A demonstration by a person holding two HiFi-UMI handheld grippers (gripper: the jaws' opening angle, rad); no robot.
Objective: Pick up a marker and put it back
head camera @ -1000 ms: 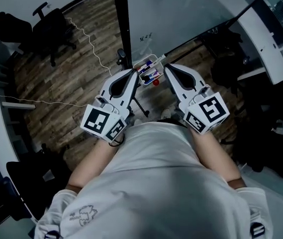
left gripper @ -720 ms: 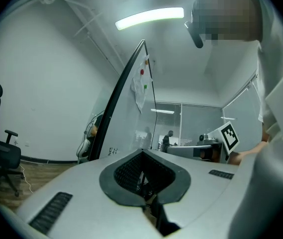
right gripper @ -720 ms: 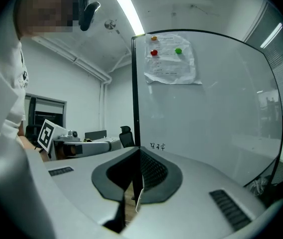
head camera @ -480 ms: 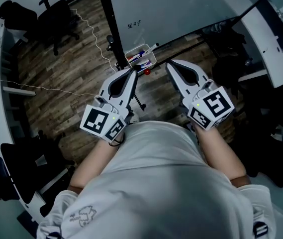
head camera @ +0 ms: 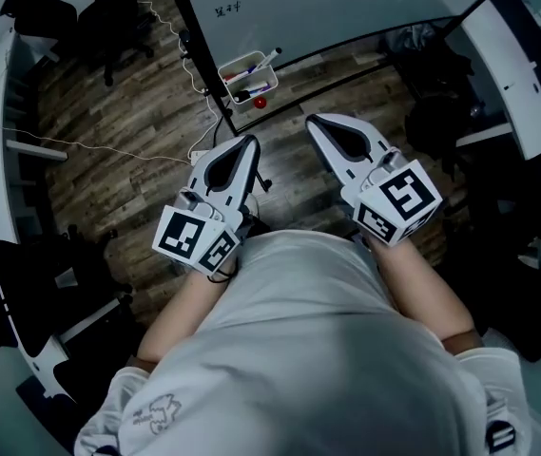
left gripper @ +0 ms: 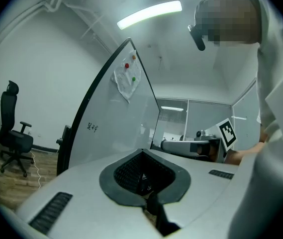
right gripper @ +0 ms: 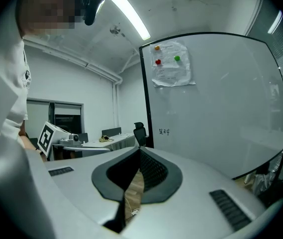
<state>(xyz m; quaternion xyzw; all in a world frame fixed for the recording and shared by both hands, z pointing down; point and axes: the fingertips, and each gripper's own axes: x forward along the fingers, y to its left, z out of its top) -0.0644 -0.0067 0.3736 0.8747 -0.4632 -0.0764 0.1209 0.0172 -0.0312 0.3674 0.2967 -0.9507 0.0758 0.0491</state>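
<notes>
Approach step; pick not yet begun. Several markers (head camera: 248, 68) lie in tray (head camera: 224, 76) at foot of whiteboard (head camera: 346, 8), upper centre of frame, well apart from both grippers. Left gripper (head camera: 250, 142) and right gripper (head camera: 314, 120): jaws drawn together, nothing between. Next move: reach to tray, spread one gripper's jaws around one marker.

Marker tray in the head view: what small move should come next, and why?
Probably ease the right gripper forward toward the marker tray. The tray, with its markers, lies ahead of both grippers and touches neither. The left gripper and the right one both show jaws together on nothing, so no marker has been picked up yet.
</notes>
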